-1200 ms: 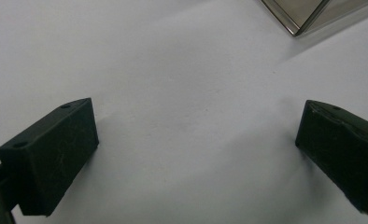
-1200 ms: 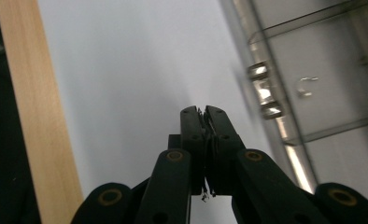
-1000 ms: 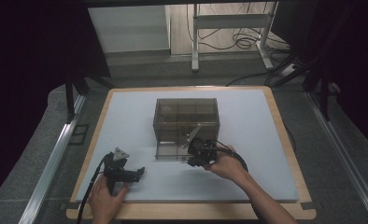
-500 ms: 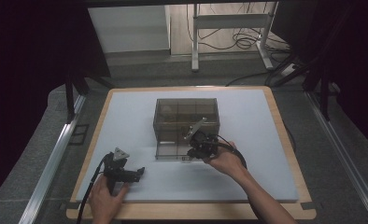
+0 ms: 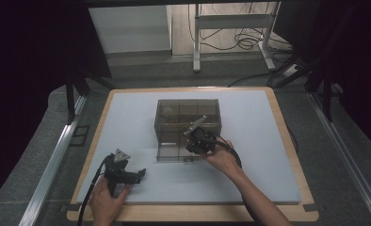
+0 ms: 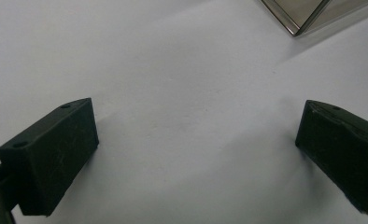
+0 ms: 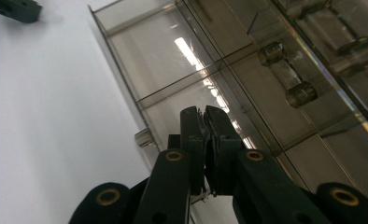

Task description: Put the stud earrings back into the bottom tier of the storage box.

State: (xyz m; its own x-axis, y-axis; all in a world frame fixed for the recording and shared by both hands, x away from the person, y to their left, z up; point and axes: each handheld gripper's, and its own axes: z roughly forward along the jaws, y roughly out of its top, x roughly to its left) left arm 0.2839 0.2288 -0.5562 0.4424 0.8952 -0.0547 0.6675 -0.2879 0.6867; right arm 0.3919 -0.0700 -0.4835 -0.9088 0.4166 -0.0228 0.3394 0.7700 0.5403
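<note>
A smoky clear drawer box (image 5: 187, 113) stands mid-table, and its bottom drawer (image 5: 172, 151) is pulled out toward me. My right gripper (image 5: 193, 145) hangs over that drawer, its jaws pressed together with nothing seen between them. In the right gripper view the shut gripper (image 7: 203, 114) points down into the divided drawer (image 7: 163, 51), just past the small knob (image 7: 145, 138) on the drawer's front wall. My left gripper (image 5: 139, 174) rests on the white mat at the front left, open. In the left gripper view it (image 6: 196, 140) spans bare mat, with a corner of the box (image 6: 303, 14) at the top right.
The white mat (image 5: 268, 141) lies in a wooden frame (image 5: 287, 132). A clear spool-shaped piece (image 7: 287, 74) shows through the box's walls. Metal rails (image 5: 52, 165) run along both sides of the table, and cables and a stand (image 5: 230, 28) lie on the floor beyond.
My right gripper has moved a little away from me, toward the box and over the open drawer, still shut. The left gripper has stayed put.
</note>
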